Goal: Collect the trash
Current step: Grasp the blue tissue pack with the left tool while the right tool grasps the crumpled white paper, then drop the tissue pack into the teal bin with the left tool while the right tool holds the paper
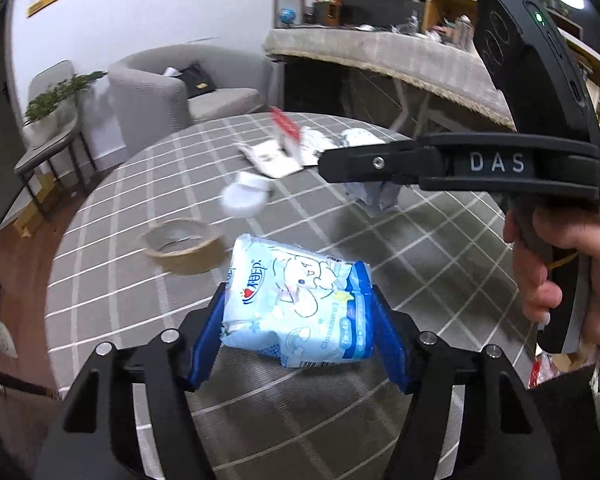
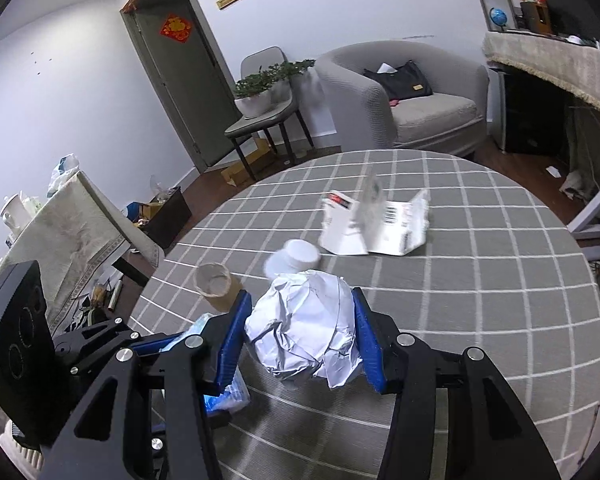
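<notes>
A light blue tissue packet (image 1: 296,280) with a cartoon print sits between the blue pads of my left gripper (image 1: 298,320), which is shut on it just above the grey checked tablecloth (image 1: 340,420). A crumpled white paper ball (image 2: 304,332) is pinched by my right gripper (image 2: 300,300), also held a little above the cloth. In the left wrist view a hand holds the right gripper, whose finger (image 1: 380,164) shows with the paper ball (image 1: 374,198) hanging under it. In the right wrist view the blue packet (image 2: 228,396) appears at the lower left.
On the round table lie a brown tape roll (image 1: 184,248) (image 2: 216,284), a white cup (image 1: 244,198) (image 2: 294,262) and a flattened white carton (image 1: 276,156) (image 2: 376,228). Beyond the table stand a grey armchair (image 2: 404,92) and a chair with a potted plant (image 2: 260,96).
</notes>
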### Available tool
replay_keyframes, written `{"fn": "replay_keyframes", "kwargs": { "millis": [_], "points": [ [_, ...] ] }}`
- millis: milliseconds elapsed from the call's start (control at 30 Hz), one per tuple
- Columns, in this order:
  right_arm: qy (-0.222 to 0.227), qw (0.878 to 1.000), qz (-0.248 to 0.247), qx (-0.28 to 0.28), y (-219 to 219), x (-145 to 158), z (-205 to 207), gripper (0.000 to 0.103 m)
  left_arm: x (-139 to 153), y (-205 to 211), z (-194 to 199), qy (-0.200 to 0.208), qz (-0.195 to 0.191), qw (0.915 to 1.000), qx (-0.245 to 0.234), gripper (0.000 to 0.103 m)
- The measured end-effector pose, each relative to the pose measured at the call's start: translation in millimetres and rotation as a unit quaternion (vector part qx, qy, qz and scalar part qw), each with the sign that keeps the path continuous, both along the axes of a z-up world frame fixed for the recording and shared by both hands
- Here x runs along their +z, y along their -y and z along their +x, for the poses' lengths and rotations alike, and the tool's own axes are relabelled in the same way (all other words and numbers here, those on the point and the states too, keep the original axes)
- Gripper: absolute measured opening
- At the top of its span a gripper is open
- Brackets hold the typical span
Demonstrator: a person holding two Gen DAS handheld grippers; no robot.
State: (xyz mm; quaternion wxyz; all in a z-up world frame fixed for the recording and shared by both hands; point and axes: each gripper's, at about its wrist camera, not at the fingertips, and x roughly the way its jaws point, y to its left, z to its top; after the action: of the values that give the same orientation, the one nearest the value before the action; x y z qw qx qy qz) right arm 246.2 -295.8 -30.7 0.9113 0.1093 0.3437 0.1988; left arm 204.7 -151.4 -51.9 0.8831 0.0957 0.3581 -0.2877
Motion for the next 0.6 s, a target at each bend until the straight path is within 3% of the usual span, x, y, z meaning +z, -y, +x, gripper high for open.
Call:
{"fn": "replay_keyframes", "kwargs": {
  "millis": [333, 600],
  "points": [
    [0.002, 0.999, -0.005, 0.032, -56, 4, 10, 0.051, 14, -65, -7, 0.024, -0.022, 0.9966, 0.076, 0.068],
    [0.005, 0.998, -0.008, 0.06, -106, 7, 17, 0.051, 12, -130, -5, 0.021, -0.03, 0.9867, 0.158, 0.069]
  ]
}}
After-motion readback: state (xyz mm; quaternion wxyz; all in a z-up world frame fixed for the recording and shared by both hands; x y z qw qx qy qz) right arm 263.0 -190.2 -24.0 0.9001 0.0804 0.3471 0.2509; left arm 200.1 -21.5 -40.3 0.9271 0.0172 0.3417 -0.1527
